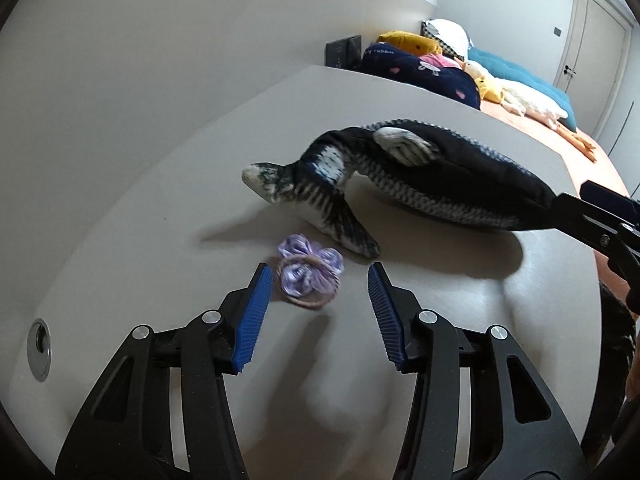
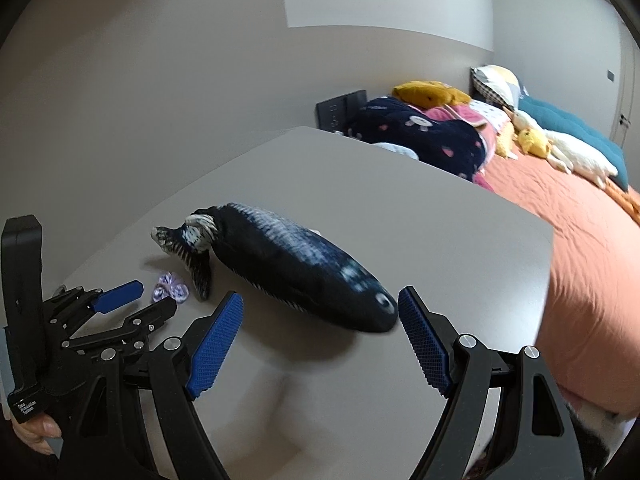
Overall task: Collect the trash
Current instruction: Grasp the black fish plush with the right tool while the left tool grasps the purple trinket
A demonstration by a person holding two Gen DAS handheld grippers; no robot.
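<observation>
- We read small white print on the left gripper's (image 2: 132, 300) handle, too blurred to make out.
- Our left gripper's (image 1: 320, 276) jaws stand apart; the purple hair tie (image 1: 310, 272) lies on the table (image 1: 160, 208) between its fingertips, nearer the left pad, untouched.
- Our right gripper (image 2: 320, 304) gapes at the plush fish's (image 2: 296, 268) head, unclamped.

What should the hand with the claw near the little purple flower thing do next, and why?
Probably ease the left gripper forward a little and down, so the purple flower hair tie sits fully between its fingers, then close. The tie lies loose on the grey table just past the fingertips, nearer the left one, and nothing is gripped yet. The plush fish lies close behind, so keep the move short.
</observation>
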